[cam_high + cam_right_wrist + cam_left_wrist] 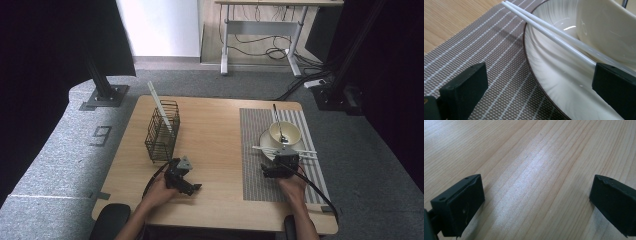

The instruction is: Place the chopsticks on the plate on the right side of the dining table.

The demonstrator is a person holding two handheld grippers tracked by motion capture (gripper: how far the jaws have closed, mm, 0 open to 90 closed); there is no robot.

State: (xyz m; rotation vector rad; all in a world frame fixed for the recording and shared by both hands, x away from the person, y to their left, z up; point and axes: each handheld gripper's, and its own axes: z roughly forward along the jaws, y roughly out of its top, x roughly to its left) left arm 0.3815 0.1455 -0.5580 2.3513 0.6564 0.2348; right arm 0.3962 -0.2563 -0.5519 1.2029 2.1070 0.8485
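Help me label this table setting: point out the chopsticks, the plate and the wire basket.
chopsticks [554,35], right gripper view, middle of the white pair lying across the plate.
plate [554,75], right gripper view, bare inner slope near its rim.
wire basket [161,142], high view, front wire wall.

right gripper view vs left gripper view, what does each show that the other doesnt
Right gripper view alone: the striped mat, the plate, the bowl on it and the white chopsticks lying across the plate's rim. Left gripper view alone: bare wood with nothing between the jaws of the left gripper. Both: the table and a pair of black jaws spread wide, as on the right gripper.
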